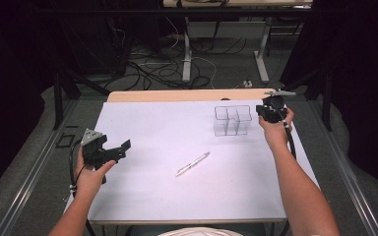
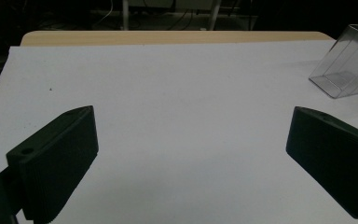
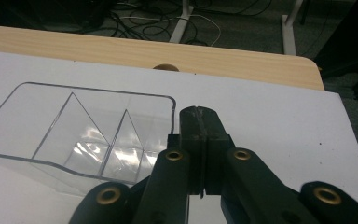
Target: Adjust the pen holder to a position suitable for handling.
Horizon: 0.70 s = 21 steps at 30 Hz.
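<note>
Organizer beside pressed-together right tool, pen lying apart

Clear divided organizer stands on the white surface at about 9 o'clock of the right tool, just beside it; that tool's jaws are pressed together on nothing. Pen lies mid-surface, toward 7 o'clock from the organizer. Left tool, jaws spread wide and empty, sits at 9 o'clock of the pen, well apart.

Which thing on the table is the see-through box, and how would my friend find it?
Look at the white sheet covering the table, then go to its far right corner, beside the right gripper. There stands the clear plastic box, split into compartments. Unlike the slim silver pen lying mid-sheet, it is see-through and upright.
</note>
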Motion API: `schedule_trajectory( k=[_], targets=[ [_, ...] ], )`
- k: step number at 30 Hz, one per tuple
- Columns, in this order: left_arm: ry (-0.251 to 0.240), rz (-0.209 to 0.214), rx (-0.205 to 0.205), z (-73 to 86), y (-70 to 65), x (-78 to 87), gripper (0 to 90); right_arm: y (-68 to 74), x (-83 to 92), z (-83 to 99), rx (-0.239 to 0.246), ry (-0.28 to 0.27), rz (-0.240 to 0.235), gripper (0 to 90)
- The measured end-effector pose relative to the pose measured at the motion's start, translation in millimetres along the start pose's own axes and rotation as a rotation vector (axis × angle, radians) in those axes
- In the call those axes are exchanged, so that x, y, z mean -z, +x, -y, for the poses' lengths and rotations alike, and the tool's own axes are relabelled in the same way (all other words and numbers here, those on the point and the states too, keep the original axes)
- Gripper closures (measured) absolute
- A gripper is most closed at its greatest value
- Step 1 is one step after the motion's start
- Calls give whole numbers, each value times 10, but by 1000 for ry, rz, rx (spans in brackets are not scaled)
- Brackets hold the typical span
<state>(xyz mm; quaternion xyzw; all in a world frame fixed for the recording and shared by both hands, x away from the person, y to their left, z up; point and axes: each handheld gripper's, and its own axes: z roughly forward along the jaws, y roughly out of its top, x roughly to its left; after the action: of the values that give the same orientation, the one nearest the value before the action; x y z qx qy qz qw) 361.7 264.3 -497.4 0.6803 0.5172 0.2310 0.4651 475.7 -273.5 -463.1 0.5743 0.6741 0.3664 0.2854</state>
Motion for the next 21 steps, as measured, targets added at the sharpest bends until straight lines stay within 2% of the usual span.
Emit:
schedule_trajectory(
  k=[9,18,21],
  targets=[
    [0,-2,1,5,1,0,22,9,-170,38,-5,27,1,900],
    [2,-8,9,10,14,5,24,34,-306,85,-37,54,1,900],
    [2,-9,8,11,21,7,25,21,-338,98,-23,57,3,900]
  ],
)
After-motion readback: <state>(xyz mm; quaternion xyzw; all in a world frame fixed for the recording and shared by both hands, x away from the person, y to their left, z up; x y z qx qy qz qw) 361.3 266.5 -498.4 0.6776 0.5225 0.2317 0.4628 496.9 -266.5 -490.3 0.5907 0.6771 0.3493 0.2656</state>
